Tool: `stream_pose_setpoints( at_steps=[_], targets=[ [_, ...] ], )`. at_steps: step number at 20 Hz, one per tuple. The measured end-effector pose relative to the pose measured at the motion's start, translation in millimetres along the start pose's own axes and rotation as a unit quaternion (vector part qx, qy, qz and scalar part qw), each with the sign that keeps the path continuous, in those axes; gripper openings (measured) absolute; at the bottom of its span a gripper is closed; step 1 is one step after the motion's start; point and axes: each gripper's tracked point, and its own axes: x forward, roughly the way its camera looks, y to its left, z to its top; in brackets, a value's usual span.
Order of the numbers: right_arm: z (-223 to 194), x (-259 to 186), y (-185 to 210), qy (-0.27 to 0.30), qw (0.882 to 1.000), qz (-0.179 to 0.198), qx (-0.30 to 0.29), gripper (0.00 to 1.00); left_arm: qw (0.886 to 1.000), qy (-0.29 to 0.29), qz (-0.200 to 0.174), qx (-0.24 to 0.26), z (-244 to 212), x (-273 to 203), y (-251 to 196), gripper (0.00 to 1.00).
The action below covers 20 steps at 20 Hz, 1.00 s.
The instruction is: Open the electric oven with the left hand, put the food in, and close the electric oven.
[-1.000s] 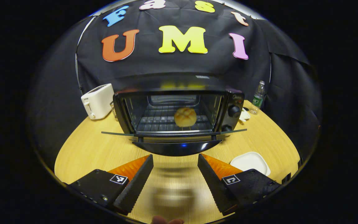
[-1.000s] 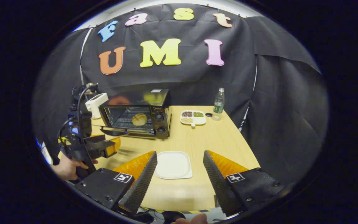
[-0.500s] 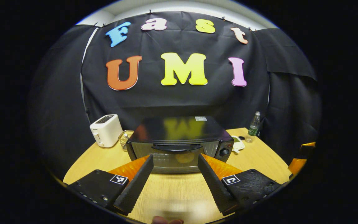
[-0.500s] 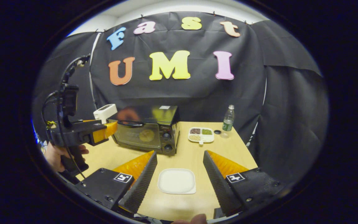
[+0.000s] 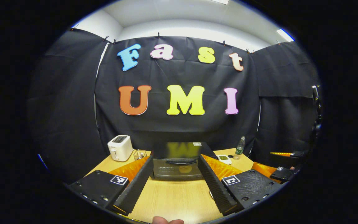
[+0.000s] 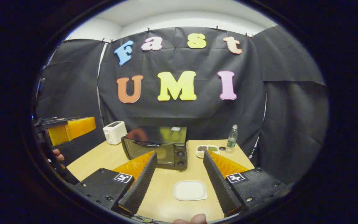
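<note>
With both of my grippers pulled back from the table, my left gripper has its fingers spread and empty, and my right gripper likewise spread, above the bare white plate; farther off, the electric oven stands with its door shut, where a second ago it hung open; the bun shows dimly behind the glass, inside; beyond sit the toaster and the water bottle; I judge the task finished.

Dim booth under overhead ceiling light, glare on the oven top, sharp centre, strong fisheye bending at edges
</note>
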Motion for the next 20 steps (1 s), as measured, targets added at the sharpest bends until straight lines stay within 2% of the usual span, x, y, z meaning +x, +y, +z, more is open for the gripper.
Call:
stream_pose_setpoints(
  at_steps=[4, 10, 15, 20],
  targets=[
    [20, -60, 41, -0.029, 1.000, -0.002, -0.003, 0.99, 1.000, -0.024, 0.000, 0.008, 14, -72, 26, 0.94],
    [19, -143, 86, -0.038, 0.999, -0.002, -0.004, 1.00, 0.999, -0.033, -0.002, -0.018, 17, -157, 45, 0.93],
    [19, -184, 96, -0.047, 0.999, -0.007, -0.002, 1.00, 0.999, -0.039, 0.008, -0.022, 20, -196, 57, 0.93],
    [17, -197, 105, -0.049, 0.999, 0.002, -0.010, 1.00, 0.999, -0.040, 0.016, -0.034, 20, -214, 59, 0.93]
  ],
)
